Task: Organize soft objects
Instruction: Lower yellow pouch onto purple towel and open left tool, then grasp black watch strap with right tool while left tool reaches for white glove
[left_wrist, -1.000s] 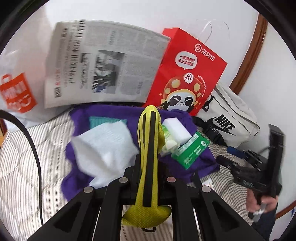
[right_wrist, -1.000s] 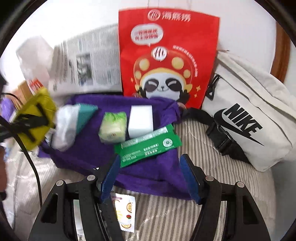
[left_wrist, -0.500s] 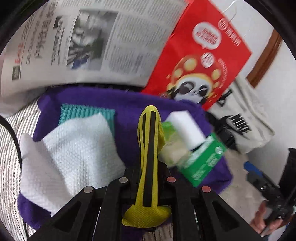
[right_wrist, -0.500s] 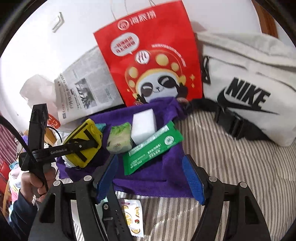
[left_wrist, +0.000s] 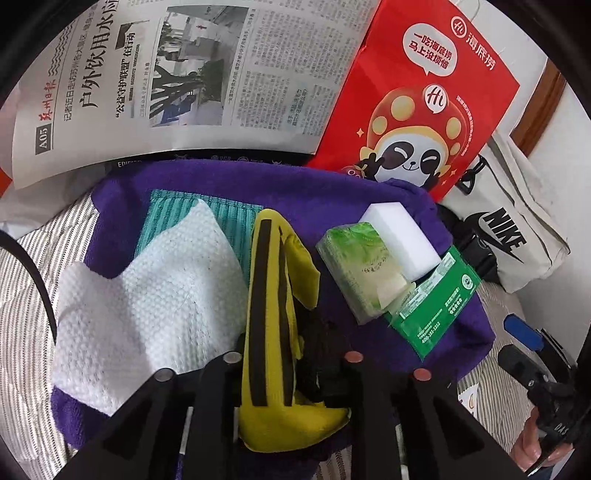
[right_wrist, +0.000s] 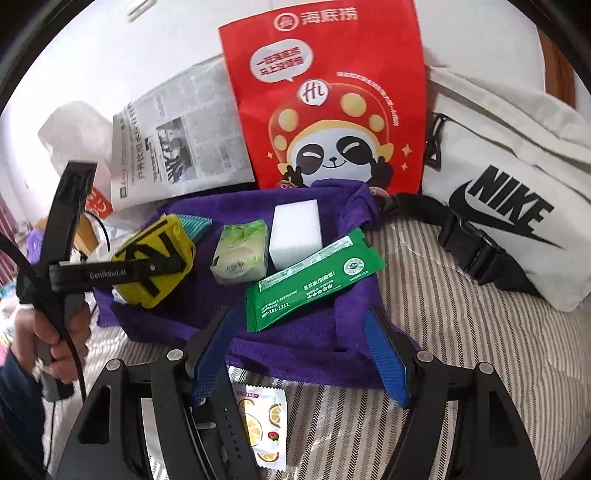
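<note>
Step in hand: placement. The left claw (left_wrist: 291, 354) is opening around the yellow pouch (left_wrist: 273, 314) over the purple towel (left_wrist: 332, 199). Next, withdraw it clear; the right claw (right_wrist: 299, 354) stands wide, empty.

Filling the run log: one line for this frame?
phase: placing | left tongs: opening, yellow pouch between them, over purple towel | right tongs: open, empty

The left claw (left_wrist: 291, 354) lowered the yellow pouch (left_wrist: 273, 314), apparently loosening.
</note>
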